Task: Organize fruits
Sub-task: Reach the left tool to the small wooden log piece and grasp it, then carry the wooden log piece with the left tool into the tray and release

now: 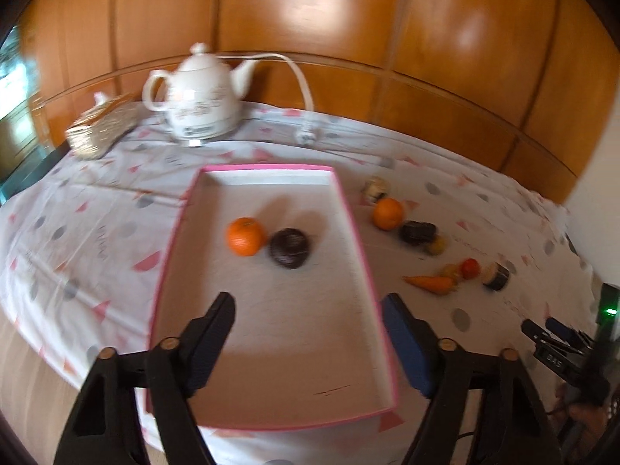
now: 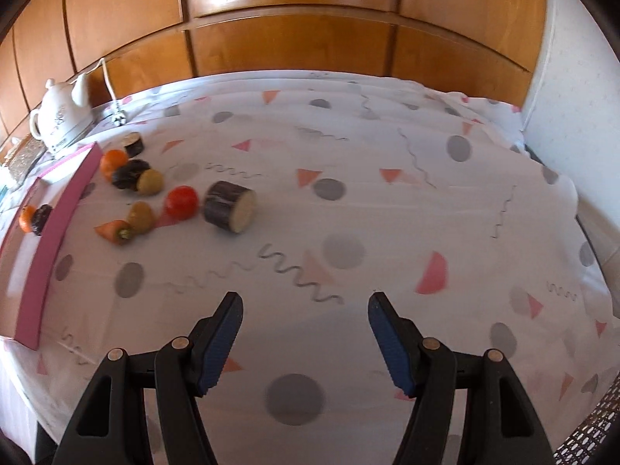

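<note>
Left gripper [image 1: 310, 339] open, empty, over tray [image 1: 350, 209] holding an orange [image 1: 245, 236] and dark fruit [image 1: 290, 248]. Right gripper [image 2: 305, 343] open, empty, above counter [image 2: 387, 209]; remaining fruits, e.g. tomato [image 2: 181, 202], lie well left. Should swing left, straddle one fruit, close gently.

Glossy wood wall [image 2: 286, 46], matt cloth [image 2: 348, 193], glazed teapot [image 1: 201, 104]

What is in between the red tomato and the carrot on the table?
A brownish-green kiwi sits between the tomato and the carrot, touching the carrot's leafy end. The right wrist view shows it best.
</note>
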{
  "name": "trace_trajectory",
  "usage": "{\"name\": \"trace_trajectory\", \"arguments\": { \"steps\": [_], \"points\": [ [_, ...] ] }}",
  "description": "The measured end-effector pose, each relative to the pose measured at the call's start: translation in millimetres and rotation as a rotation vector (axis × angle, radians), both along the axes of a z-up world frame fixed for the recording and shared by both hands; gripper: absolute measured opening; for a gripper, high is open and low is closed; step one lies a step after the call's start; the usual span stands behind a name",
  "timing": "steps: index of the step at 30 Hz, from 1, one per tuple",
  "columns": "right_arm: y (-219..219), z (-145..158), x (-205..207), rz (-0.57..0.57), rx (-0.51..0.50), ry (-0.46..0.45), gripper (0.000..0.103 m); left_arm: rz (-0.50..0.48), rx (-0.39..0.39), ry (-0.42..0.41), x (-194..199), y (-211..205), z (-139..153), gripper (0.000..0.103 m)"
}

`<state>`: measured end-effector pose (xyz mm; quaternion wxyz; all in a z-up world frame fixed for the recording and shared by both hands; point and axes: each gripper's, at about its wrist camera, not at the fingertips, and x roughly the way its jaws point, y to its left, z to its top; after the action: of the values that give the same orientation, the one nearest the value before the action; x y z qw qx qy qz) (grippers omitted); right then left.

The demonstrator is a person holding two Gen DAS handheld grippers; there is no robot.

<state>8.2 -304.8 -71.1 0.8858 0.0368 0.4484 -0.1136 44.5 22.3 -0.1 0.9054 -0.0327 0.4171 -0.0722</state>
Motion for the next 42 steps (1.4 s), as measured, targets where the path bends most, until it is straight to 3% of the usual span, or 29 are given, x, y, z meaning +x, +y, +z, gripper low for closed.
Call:
{"name": "trace_trajectory", "arguments": {
  "steps": [4, 9, 11, 13, 15, 20, 23, 29, 31, 33, 35, 42],
  "points": [
    [-11, -4, -3, -0.026, -0.013, -0.006, 0.068, -0.082, -0.042, 0.051, 22, -19, 0, 0.06],
    [-17, -8, -5, -0.039, -0.009, -0.013, 0.068, -0.177, -0.032, 0.07, 52, -47, 5, 0.057],
    [-18, -10, -4, -0.038, -0.009, -0.016, 0.068, -0.207, -0.035, 0.087, 68, -58, 6, 0.05],
    [-19, -11, -5, -0.039, -0.005, -0.02, 0.068, -0.231, -0.017, 0.102, 87, -70, 4, 0.036],
    [-19, -12, -5, -0.035, -0.01, -0.022, 0.068, -0.254, -0.011, 0.115, 107, -81, 2, 0.032],
    [-23, -19, -3, -0.033, 0.006, -0.009, 0.068, -0.284, 0.019, 0.136, 152, -109, -7, 0.032],
    [-23, -21, -4, -0.026, 0.004, -0.011, 0.068, -0.267, 0.056, 0.169, 182, -122, -21, 0.042],
    [-24, -22, -4, -0.015, 0.003, -0.01, 0.068, -0.213, 0.137, 0.223, 230, -136, -53, 0.049],
    [-24, -22, -5, -0.013, 0.006, -0.01, 0.068, -0.208, 0.153, 0.239, 240, -140, -61, 0.048],
    [-25, -22, -4, -0.012, 0.01, -0.008, 0.068, -0.221, 0.229, 0.231, 243, -147, -68, 0.033],
    [-25, -22, -4, -0.012, 0.009, -0.008, 0.068, -0.238, 0.254, 0.207, 240, -150, -69, 0.033],
    [-25, -25, -4, -0.016, 0.012, -0.019, 0.07, -0.231, 0.088, 0.122, 196, -132, -37, 0.033]
  ]
}}
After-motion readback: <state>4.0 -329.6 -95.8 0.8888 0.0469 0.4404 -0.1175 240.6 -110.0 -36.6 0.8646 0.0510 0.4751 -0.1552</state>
